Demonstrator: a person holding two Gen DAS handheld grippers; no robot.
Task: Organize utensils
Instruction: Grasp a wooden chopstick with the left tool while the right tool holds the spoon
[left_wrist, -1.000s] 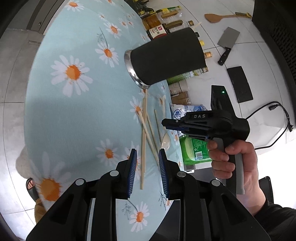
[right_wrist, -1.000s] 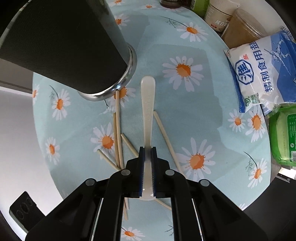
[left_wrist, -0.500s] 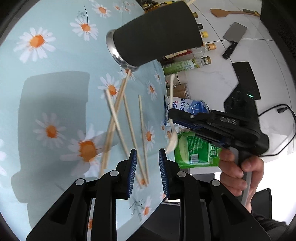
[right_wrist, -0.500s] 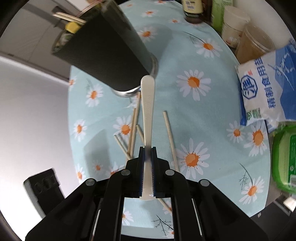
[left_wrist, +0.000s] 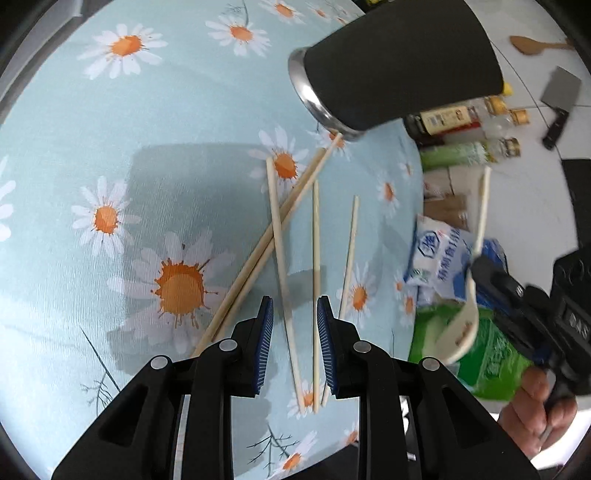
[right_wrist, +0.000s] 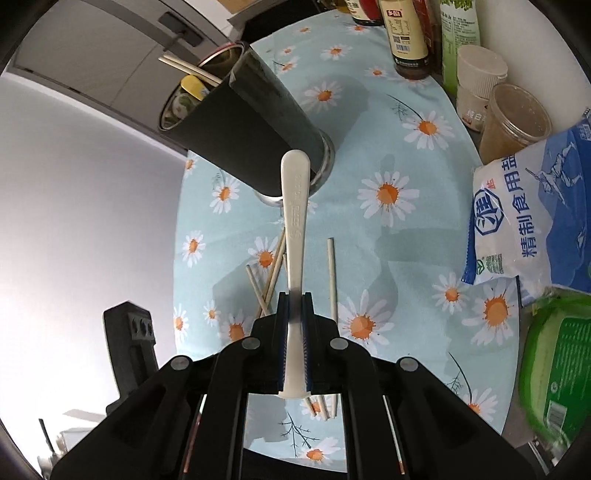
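Sticking forward from the clamped right tongs (right_wrist: 294, 325): a white spoon (right_wrist: 295, 206).

Spoon (right_wrist: 295, 221): smooth matt off-white plastic. Chopsticks (left_wrist: 280, 258): pale bare wood. Holder (left_wrist: 399, 62): matt black textured sleeve, shiny metal rim. Bench cloth (left_wrist: 110, 184): fine woven daisy print. Salt bag (right_wrist: 532, 214): glossy plastic film.

Right tool (right_wrist: 294, 306) clamped, left tool (left_wrist: 294, 314) slightly parted.

a home kitchen or dining corner — a round table under a daisy-print cloth (left_wrist: 110, 229), sauce bottles (right_wrist: 404, 33), a bag of salt (right_wrist: 532, 214), a utensil holder (right_wrist: 236, 122) with chopsticks, a cleaver (left_wrist: 559, 99) on white floor tiles.
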